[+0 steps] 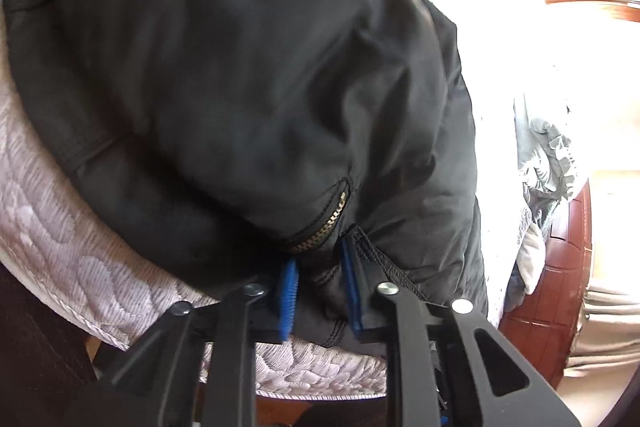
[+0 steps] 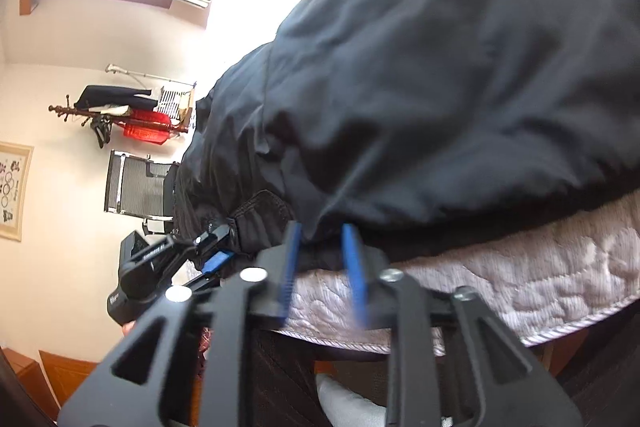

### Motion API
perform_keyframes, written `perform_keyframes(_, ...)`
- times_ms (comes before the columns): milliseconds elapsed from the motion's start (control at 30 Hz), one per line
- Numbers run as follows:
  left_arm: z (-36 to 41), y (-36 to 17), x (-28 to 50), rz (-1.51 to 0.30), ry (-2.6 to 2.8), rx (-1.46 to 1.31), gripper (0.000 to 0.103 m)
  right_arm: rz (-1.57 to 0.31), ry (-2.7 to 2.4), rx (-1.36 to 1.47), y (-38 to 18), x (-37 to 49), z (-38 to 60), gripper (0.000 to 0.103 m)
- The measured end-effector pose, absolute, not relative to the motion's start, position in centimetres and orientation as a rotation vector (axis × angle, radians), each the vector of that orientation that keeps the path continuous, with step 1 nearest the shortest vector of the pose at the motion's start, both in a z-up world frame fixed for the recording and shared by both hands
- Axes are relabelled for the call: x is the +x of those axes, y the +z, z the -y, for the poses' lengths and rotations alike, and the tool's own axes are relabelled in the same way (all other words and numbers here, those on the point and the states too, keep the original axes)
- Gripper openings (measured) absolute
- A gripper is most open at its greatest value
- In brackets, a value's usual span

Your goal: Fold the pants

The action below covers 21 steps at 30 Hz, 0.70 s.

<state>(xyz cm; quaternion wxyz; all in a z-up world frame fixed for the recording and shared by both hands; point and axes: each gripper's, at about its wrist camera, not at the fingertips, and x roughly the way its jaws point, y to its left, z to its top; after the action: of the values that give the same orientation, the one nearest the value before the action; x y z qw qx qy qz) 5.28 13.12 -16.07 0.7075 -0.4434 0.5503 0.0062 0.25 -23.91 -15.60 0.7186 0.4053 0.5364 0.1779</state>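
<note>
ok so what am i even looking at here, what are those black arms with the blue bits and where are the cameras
No robot here: a person holds a two-finger clamp in each hand, with a wide-angle camera looking along its fingers. One picture is from the left gripper, the other from the right gripper. The blue strips are finger pads. Black smooth-fabric pants lie on a pale quilted mattress. The left gripper pinches the cloth beside the brass zipper. The right gripper's jaws stand apart at the pants' edge, gripping nothing.
</note>
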Motion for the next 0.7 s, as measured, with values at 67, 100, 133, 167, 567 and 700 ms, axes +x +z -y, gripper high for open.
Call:
perform_keyframes(67, -13.0, -15.4, 5.0, -1.199, 0.015, -0.95, 0.015, -1.2, 0.381, 0.911, -15.9, 0.1, 24.1, 0.031)
perform_keyframes(100, -12.9, -15.0, 4.8, -1.188, 0.016, -0.929, 0.014, -1.202, 0.381, 0.914, -16.0, 0.0, 24.1, 0.032)
perform_keyframes(133, -12.7, -14.6, 4.7, -1.175, 0.018, -0.91, 0.013, -1.199, 0.382, 0.912, -15.9, 0.0, 24.2, 0.032)
perform_keyframes(167, -12.4, -14.0, 4.6, -1.158, 0.018, -0.883, 0.012, -1.194, 0.379, 0.908, -15.9, 0.1, 24.2, 0.032)
perform_keyframes(567, -10.6, -12.2, 1.7, -1.116, 0.045, -0.747, 0.01, -1.23, 0.325, 0.71, -15.0, 0.7, 23.3, 0.001)
perform_keyframes(700, -10.7, -13.6, 2.2, -1.125, 0.038, -0.74, 0.015, -1.231, 0.322, 0.711, -15.2, 0.5, 23.5, 0.001)
